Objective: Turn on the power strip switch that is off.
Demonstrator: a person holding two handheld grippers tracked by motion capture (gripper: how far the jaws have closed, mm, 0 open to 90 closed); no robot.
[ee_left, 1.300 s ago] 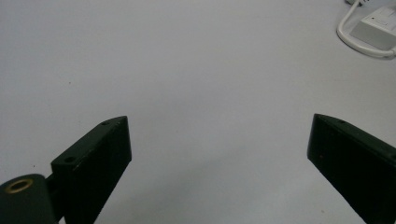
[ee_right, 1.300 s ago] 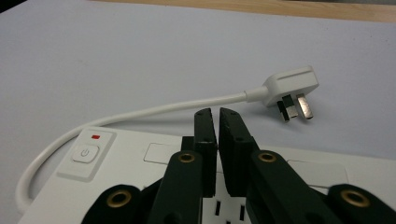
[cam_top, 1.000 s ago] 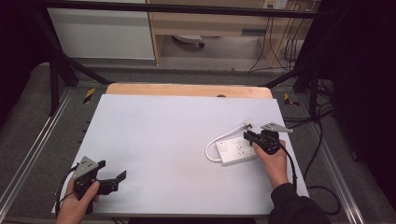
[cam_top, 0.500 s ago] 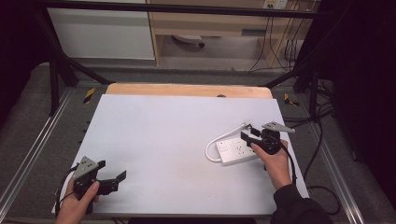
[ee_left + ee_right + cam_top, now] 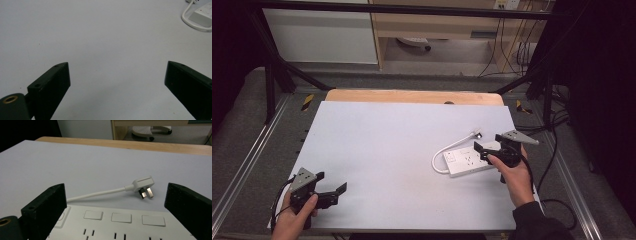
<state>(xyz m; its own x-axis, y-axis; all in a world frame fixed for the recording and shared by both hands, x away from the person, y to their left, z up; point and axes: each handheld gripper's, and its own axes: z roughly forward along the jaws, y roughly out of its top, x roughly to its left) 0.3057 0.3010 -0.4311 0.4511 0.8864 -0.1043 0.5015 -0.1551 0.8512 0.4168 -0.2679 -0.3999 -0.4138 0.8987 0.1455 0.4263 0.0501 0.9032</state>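
Observation:
A white power strip [image 5: 464, 161] lies on the pale table sheet [image 5: 392, 145] at the right. Its cable [image 5: 441, 156] loops round to a white plug [image 5: 476, 134] that lies just behind it. My right gripper [image 5: 483, 152] hovers over the strip's right end, and its jaws have just been opening. In the right gripper view the right gripper [image 5: 115, 202] stands wide above the sockets of the strip [image 5: 125, 225], pressing on nothing, with the plug [image 5: 143, 183] lying prongs-up beyond. My left gripper [image 5: 332, 181] rests open at the front left over bare sheet [image 5: 107, 45].
The wooden table edge [image 5: 412, 96] runs along the back. Behind it stand a white cabinet [image 5: 319, 35] and a wooden shelf unit [image 5: 437, 25]. Black cables [image 5: 557, 130] trail off the table's right side. Metal rails [image 5: 252, 160] flank the table.
The right gripper has lifted slightly off the strip's right end and its jaws have spread apart. The left gripper has stayed put.

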